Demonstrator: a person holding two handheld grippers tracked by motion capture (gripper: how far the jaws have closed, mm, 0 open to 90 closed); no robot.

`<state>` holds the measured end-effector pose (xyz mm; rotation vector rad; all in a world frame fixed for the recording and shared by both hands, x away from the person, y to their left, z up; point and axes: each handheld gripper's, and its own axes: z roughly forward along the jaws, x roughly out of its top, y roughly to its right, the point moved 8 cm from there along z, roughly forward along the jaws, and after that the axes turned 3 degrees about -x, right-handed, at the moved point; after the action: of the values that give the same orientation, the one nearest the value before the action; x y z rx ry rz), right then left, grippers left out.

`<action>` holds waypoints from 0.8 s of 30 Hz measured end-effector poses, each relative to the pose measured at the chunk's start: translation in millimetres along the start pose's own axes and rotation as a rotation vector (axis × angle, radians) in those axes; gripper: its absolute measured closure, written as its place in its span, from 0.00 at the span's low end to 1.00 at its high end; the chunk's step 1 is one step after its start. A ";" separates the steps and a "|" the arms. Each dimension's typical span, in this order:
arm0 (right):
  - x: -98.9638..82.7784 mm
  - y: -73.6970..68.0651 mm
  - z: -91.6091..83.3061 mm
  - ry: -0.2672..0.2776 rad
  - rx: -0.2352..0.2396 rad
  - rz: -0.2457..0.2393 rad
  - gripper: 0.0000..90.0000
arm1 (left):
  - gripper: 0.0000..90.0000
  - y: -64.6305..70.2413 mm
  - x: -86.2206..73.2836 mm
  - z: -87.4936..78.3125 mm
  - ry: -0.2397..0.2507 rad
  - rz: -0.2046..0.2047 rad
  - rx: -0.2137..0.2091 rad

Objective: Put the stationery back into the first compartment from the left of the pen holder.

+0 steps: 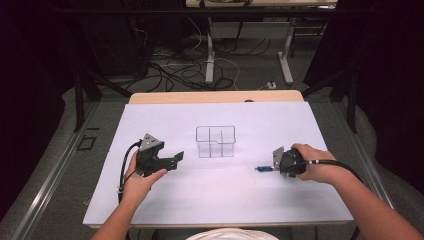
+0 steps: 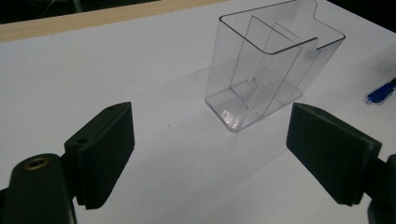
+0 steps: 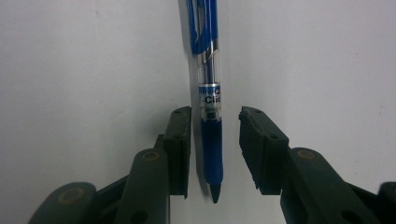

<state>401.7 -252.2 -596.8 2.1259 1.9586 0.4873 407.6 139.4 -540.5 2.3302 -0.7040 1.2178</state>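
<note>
Both jaws of my right gripper (image 3: 215, 149) stand narrow around the blue pen (image 3: 208, 93), not yet pressing, at the clear box's (image 1: 215, 141) four o'clock; I should squeeze its rubber grip squarely.

pen (image 3: 209, 93): blue grip and clip, clear mid barrel with a blue-and-white label band, dark tip. divided organizer box (image 1: 215, 141): fully clear, no tint. both grippers black: left gripper (image 1: 176, 159) with grey triangular plate, right gripper (image 1: 272, 161). table sheet (image 1: 165, 200) white, light wood edge strip (image 1: 215, 96) at the far side.
</note>
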 end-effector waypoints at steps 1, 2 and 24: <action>-1.1 -0.5 0.6 -0.005 0.000 -0.001 0.73 | 0.17 0.2 0.0 0.3 0.002 0.000 -0.002; -1.1 -0.5 0.6 -0.005 0.000 -0.001 0.73 | 0.17 0.4 0.0 0.4 0.002 -0.001 -0.002; 0.2 -0.9 7.9 -0.009 0.009 -0.052 0.88 | 0.17 0.7 -0.7 0.8 -0.007 0.000 -0.004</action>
<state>403.9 -251.4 -604.4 2.0731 2.0094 0.4589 407.3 138.5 -541.5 2.3328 -0.7083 1.2079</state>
